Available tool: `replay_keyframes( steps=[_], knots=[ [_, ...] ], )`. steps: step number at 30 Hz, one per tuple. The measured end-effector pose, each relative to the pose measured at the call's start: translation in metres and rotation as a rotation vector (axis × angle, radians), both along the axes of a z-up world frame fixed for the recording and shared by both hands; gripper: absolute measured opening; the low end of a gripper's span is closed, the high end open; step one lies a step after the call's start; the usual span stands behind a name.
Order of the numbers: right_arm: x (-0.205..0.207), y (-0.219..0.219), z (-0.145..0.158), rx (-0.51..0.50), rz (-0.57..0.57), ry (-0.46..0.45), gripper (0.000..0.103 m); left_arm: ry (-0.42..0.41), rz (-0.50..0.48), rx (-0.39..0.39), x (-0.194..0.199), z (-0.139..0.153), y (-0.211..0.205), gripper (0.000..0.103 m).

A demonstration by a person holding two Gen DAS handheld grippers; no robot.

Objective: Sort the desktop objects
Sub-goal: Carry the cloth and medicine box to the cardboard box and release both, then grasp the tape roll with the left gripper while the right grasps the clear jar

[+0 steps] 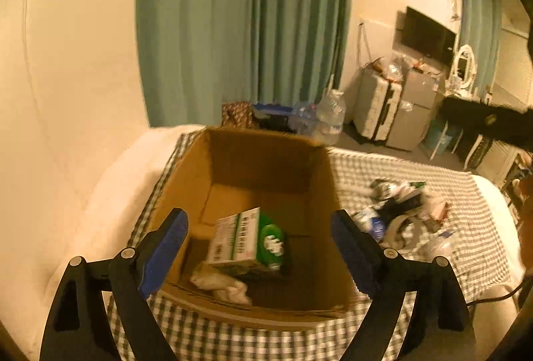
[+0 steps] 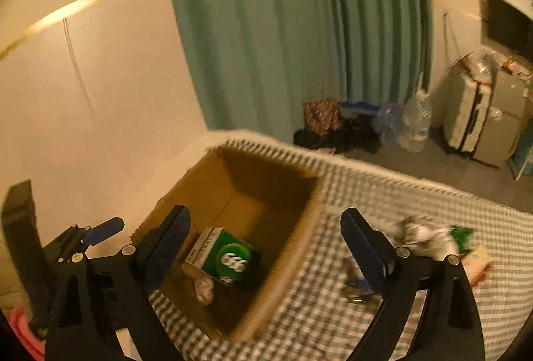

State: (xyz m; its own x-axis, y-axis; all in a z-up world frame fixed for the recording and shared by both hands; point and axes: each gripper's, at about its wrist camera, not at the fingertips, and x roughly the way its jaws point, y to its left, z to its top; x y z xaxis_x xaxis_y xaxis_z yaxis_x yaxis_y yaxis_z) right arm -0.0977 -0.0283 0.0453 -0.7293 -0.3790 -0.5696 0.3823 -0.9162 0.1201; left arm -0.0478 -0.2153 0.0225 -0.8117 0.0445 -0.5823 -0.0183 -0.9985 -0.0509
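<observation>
**rigwatcher:** Where's everything sitting right now? Can't make much out through the blur.

**me:** I've got both wrist views up. The cardboard box (image 1: 266, 167) sits on the checked cloth (image 1: 433, 194) over the bed, near the cloth's far left corner, up toward the wall and the green curtain (image 1: 240, 21). Inside it, on the box floor toward the near wall, there's a green-and-white carton (image 1: 248, 241) lying tilted, with a crumpled white wad (image 1: 220, 282) just beside it, touching or nearly so. Can't tell which.

**rigwatcher:** And the grippers? Holding anything?

**me:** Nope. My left gripper (image 1: 260, 237) is spread wide above the near side of the box, fingers well apart, nothing pinched between the blue pads (image 1: 163, 247). The carton shows in the gap but it's down in the box, not touching the pads. The right gripper (image 2: 266, 244) is released too, its jaws wide and nothing in them. It straddles the box's right wall, one finger over the box, the other over the cloth.

**rigwatcher:** What's left on the bed?

**me:** A heap of small items (image 1: 403, 211) on the cloth to the right of the box, apart from it, closer to the cloth's middle. Too smeared to name individual bits. In the right view I also catch the left gripper off at the lower left.
</observation>
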Motion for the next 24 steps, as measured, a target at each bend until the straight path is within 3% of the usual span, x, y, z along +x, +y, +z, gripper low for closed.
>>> replay_keyframes(
  steps=[6,11,16,24],
  knots=[
    [0.052,0.083,0.047,0.118,-0.114,0.047,0.095,-0.001,-0.089,-0.024,0.004,0.002,0.079,0.094],
    [0.084,0.146,0.043,0.158,-0.181,0.048,0.097,-0.053,-0.118,-0.008,0.004,-0.027,0.149,0.096],
    [0.101,0.204,0.000,0.150,-0.244,0.029,0.098,-0.109,-0.091,0.012,0.003,-0.071,0.192,0.096],
    [0.081,0.244,-0.111,0.126,-0.238,-0.009,0.098,-0.186,-0.131,-0.016,-0.008,-0.127,0.239,0.096]
  ],
)
